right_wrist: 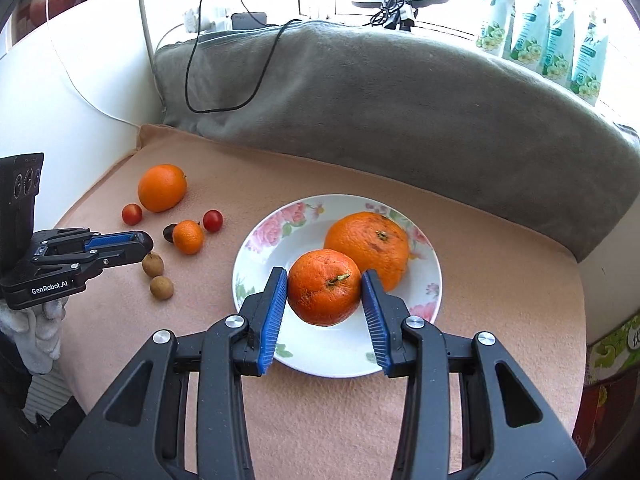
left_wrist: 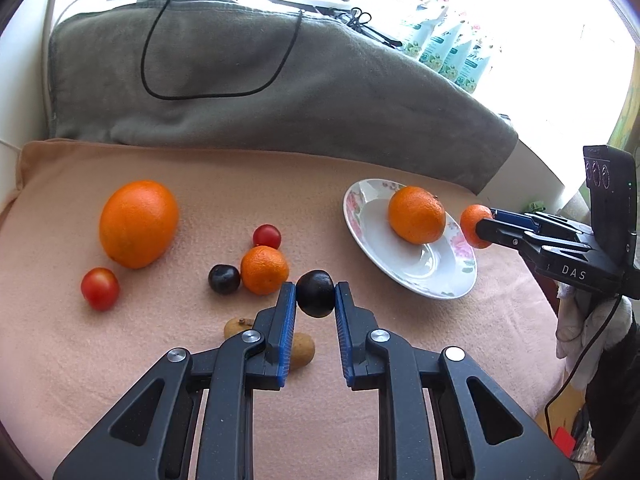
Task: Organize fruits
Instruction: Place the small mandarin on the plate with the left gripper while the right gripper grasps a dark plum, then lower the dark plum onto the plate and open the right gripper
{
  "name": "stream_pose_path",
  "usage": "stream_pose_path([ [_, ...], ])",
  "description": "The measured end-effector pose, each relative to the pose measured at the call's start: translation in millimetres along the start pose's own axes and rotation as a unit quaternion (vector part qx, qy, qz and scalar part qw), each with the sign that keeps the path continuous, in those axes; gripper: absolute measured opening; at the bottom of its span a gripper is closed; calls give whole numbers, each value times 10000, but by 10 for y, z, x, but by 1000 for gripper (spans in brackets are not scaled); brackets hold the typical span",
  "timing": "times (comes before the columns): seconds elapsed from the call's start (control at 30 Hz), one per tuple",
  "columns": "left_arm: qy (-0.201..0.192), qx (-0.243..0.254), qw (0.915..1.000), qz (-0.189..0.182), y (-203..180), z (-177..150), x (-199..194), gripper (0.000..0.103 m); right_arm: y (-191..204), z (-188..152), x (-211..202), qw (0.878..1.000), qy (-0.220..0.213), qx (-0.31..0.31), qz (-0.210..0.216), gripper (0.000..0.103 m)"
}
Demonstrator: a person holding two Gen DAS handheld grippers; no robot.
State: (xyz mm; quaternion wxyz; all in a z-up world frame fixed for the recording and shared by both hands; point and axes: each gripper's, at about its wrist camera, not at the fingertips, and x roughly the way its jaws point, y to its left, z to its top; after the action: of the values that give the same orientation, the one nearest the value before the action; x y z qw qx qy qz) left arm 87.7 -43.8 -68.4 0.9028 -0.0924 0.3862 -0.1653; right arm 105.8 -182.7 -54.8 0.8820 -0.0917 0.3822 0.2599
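The right gripper (right_wrist: 324, 286) holds a small tangerine (right_wrist: 324, 287) between its blue pads, over the near part of the flowered plate (right_wrist: 264, 236). Its peel is deep orange, rough and speckled, with a dry green stem on top. A bigger tangerine (right_wrist: 368, 242) lies on the plate just behind it. The left gripper (left_wrist: 315, 294) is closed on a dark plum (left_wrist: 315, 293) – round, almost black, smooth – above the peach blanket (left_wrist: 200, 184), near its middle, just beside a small mandarin (left_wrist: 264, 270).
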Motion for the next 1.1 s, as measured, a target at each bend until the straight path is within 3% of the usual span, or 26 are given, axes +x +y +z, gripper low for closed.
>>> stream_pose_path([
  [0.37,22,247,9995,-197,-302,214,245,18,-179,-199,25,9995,108,291,44,40],
  [1.1,290,557,9980,-96,-591,385,681,18,-161,-253,172,9981,220,478,322,40],
])
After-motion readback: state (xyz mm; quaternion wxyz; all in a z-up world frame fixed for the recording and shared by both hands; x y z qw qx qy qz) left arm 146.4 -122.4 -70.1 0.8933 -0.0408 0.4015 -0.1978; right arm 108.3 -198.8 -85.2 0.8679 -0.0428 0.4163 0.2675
